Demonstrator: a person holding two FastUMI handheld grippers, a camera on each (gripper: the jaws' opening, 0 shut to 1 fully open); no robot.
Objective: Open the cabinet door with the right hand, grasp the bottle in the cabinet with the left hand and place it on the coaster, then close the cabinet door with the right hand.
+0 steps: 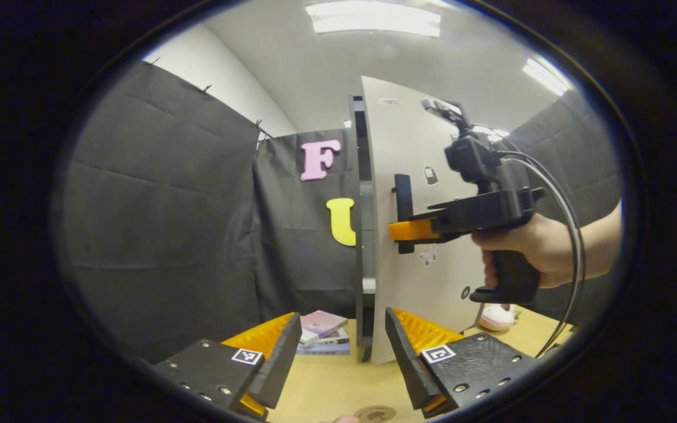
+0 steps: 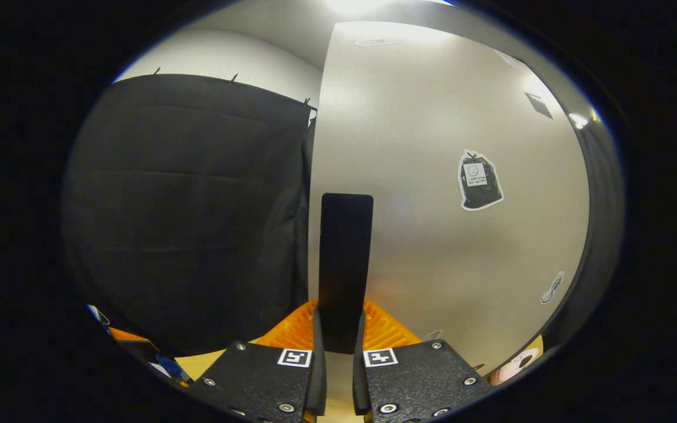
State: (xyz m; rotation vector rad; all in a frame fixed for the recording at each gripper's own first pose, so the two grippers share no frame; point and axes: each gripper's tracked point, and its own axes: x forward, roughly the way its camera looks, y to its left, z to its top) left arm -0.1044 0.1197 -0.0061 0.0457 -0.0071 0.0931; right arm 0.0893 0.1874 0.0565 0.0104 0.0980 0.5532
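In the right gripper view the right gripper (image 2: 338,338) has its jaws pinching the one black handle (image 2: 344,267) of the cabinet door (image 2: 432,247); the bar stands upright between the two fingers, which press on it from either side near its lower end. The pale door panel spreads out behind the handle, with three stickers clearly on its face: a dark one (image 2: 479,181) right of the handle, a small one (image 2: 552,288) lower right, and a faint one (image 2: 378,42) near the top. Left of the door hangs the black cloth wall (image 2: 185,217).

In the left gripper view the left gripper (image 1: 341,352) has its jaws spread wide, with nothing between them, low over the tan counter (image 1: 338,382). Just beyond its fingers stands the cabinet (image 1: 364,235), seen edge-on, its door swung a little way off the dark frame. The right gripper (image 1: 400,230) is seen farther off there, gripped by one hand (image 1: 526,249) and clamped on the handle (image 1: 403,197) at the door's (image 1: 450,276) near edge, with two cables (image 1: 570,235) looping down behind it.

On the counter left of the cabinet foot lies one small stack of books (image 1: 324,333), about three of them. Right of the door sits one pale soft toy (image 1: 497,317). At the bottom edge, near the left gripper, a round brown coaster (image 1: 375,413) lies flat on the counter. The inside of the cabinet is hidden from both views, so where the bottle stands cannot be told.
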